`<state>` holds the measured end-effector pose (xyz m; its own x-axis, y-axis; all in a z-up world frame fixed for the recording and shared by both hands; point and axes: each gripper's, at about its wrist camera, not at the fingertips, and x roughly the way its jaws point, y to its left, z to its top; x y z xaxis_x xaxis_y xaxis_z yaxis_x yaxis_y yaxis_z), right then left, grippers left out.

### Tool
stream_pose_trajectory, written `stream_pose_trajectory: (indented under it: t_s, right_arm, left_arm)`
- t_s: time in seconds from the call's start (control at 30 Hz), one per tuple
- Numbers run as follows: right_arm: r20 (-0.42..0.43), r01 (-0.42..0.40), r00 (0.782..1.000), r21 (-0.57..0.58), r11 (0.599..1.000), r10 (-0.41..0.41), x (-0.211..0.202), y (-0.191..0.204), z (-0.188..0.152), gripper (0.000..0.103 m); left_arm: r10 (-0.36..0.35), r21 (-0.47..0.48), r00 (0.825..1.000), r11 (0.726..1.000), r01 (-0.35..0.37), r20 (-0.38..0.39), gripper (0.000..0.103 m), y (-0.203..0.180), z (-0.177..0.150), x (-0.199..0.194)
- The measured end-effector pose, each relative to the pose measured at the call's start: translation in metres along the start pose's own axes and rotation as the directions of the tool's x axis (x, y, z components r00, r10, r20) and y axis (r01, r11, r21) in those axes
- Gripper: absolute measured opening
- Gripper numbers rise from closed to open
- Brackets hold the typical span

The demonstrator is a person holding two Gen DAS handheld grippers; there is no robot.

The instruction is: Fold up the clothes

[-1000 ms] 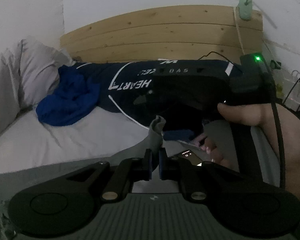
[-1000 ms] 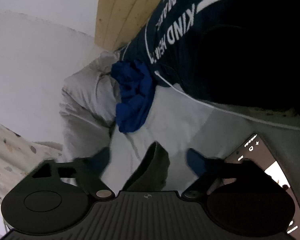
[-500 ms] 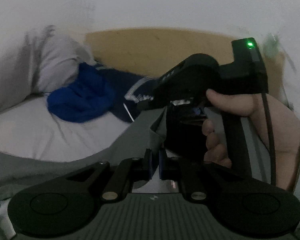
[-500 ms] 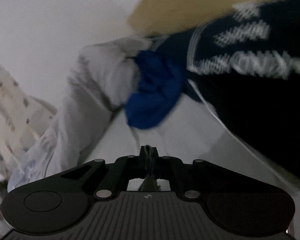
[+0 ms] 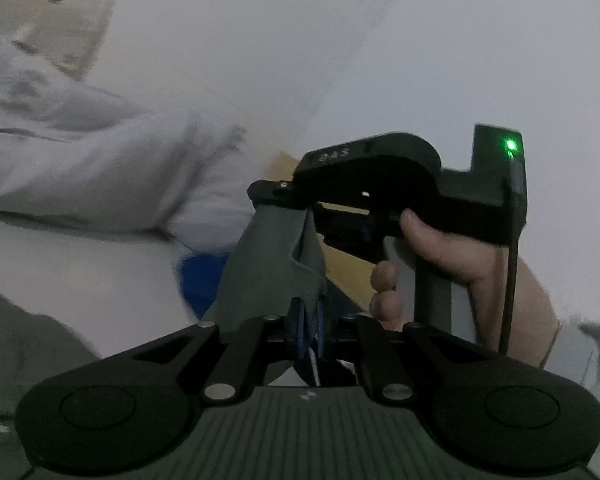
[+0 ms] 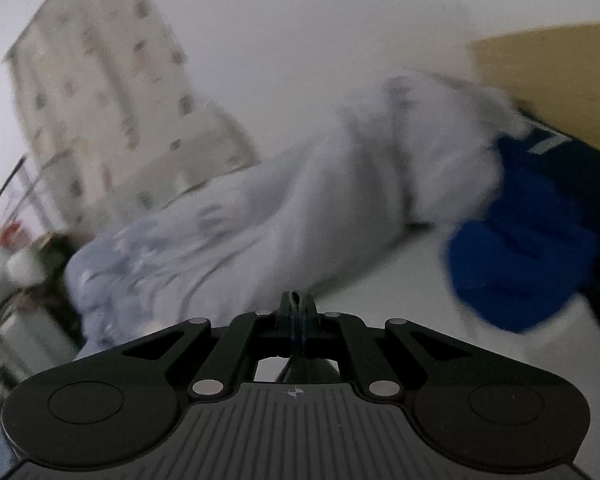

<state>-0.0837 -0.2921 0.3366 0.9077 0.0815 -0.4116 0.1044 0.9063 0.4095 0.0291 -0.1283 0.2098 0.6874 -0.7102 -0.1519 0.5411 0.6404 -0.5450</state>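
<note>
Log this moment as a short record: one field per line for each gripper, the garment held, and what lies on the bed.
left gripper: shut on a corner of the grey garment
right gripper: shut on another edge of the same cloth
grey garment: stretched between the two grippers, lifted off the bed
person's hand: wrapped round the right gripper's handle
blue garment: crumpled on the white sheet, beside the pale bedding
headboard: light wood, behind the bedding
image: motion-blurred

Garment (image 5: 276, 264) betw both claws; pillow (image 6: 340, 200) left of heap (image 6: 524, 248).
</note>
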Motion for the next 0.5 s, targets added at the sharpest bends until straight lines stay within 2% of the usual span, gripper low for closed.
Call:
stream_pose_trajectory:
  t_s: [0.1, 0.2, 0.37, 0.5]
  right_arm:
    - [-0.043, -0.052, 0.998, -0.076, 0.996, 0.049, 0.029, 0.058, 0.004, 0.004]
    - [-0.11, -0.108, 0.989, -0.126, 0.986, 0.095, 0.064, 0.11, -0.011, 0.004]
    - [-0.233, -0.196, 0.962, -0.21, 0.958, 0.146, 0.117, 0.191, -0.06, 0.004]
    - [-0.322, -0.264, 0.931, -0.267, 0.927, 0.173, 0.15, 0.252, -0.099, 0.004]
  left_arm:
    - [0.045, -0.075, 0.998, 0.996, -0.042, 0.038, 0.01, 0.038, 0.021, -0.04]
    - [0.114, -0.114, 0.992, 0.988, -0.107, 0.057, 0.01, 0.075, 0.029, -0.079]
    - [0.247, -0.191, 0.967, 0.954, -0.23, 0.065, 0.01, 0.14, 0.025, -0.143]
    - [0.313, -0.257, 0.947, 0.923, -0.286, 0.07, 0.01, 0.183, 0.021, -0.18]
